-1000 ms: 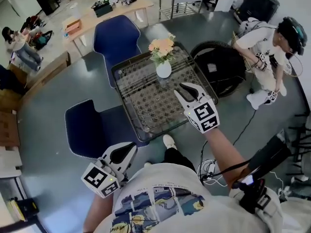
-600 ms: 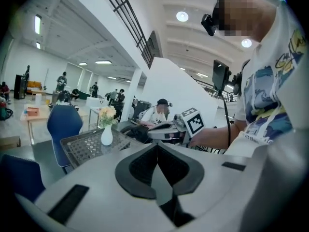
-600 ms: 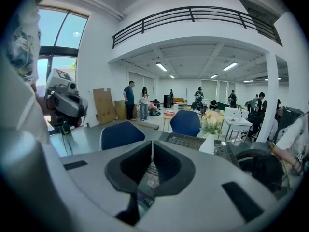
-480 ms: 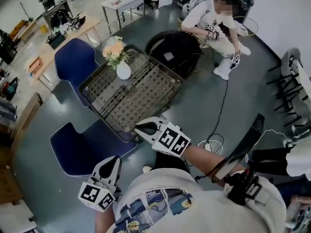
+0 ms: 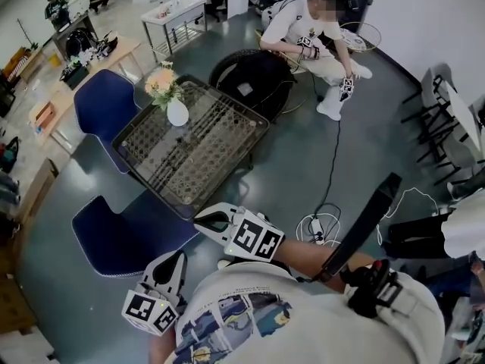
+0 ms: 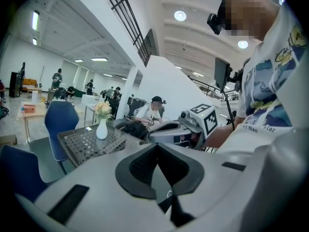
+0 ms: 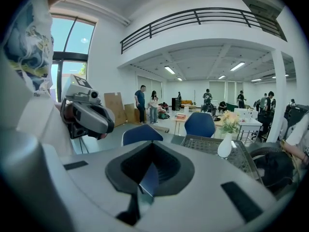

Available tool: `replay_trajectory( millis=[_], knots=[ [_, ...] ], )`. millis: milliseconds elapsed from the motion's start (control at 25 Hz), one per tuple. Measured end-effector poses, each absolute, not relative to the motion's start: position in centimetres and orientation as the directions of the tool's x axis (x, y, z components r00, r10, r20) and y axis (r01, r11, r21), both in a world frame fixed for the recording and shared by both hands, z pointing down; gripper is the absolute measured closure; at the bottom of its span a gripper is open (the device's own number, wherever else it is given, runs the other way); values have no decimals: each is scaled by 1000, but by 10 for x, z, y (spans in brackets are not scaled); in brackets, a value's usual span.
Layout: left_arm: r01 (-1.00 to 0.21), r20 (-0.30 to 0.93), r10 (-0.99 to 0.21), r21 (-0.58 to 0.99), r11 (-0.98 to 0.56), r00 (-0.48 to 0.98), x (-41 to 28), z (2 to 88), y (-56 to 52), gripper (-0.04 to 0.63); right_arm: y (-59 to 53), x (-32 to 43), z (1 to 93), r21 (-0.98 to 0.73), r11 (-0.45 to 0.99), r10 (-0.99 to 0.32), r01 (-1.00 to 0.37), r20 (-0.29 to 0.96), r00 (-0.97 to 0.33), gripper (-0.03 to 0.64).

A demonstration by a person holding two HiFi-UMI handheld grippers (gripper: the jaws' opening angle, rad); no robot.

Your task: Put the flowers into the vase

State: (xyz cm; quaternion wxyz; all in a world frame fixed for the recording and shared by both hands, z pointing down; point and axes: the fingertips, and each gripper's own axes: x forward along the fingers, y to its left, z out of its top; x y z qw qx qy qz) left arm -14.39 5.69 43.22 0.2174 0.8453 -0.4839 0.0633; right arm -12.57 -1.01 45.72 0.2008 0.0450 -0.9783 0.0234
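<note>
A white vase (image 5: 177, 113) with peach flowers (image 5: 161, 84) in it stands upright at the far corner of the glass-topped wire table (image 5: 204, 154). Both grippers are held close to my body, well short of the table. My right gripper (image 5: 206, 220) is shut and holds nothing; its marker cube faces up. My left gripper (image 5: 175, 258) sits lower left, jaws together and empty. The left gripper view shows the vase (image 6: 101, 129), the flowers (image 6: 103, 109) and the right gripper (image 6: 166, 128) beyond its own jaws (image 6: 157, 149). The right gripper view shows the vase (image 7: 224, 147) and the left gripper (image 7: 89, 116).
Two blue chairs (image 5: 106, 105) (image 5: 121, 230) stand by the table's left side. A black round cushion (image 5: 254, 78) lies behind the table, with a seated person (image 5: 307, 32) beyond it. Cables (image 5: 317, 226) lie on the grey floor. Desks and people fill the far left.
My right gripper has drawn back from over the table near the vase to my body, and its jaws have closed. The left gripper shifted slightly. The head view swung right.
</note>
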Motion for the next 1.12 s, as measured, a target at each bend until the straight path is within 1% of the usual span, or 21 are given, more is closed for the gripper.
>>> replay_trajectory(
  millis=[440, 680, 1120],
  knots=[
    [-864, 312, -812, 289, -413, 493, -145, 430, 70, 586, 27, -138, 455, -22, 1000, 6, -3, 394, -919, 606],
    [-855, 309, -802, 276, -438, 511, -138, 427, 67, 586, 26, -134, 452, -13, 1000, 6, 1, 408, -913, 606],
    [-844, 318, -787, 297, -447, 529, -132, 429, 63, 586, 22, -129, 454, -13, 1000, -7, -13, 406, -914, 606]
  ],
)
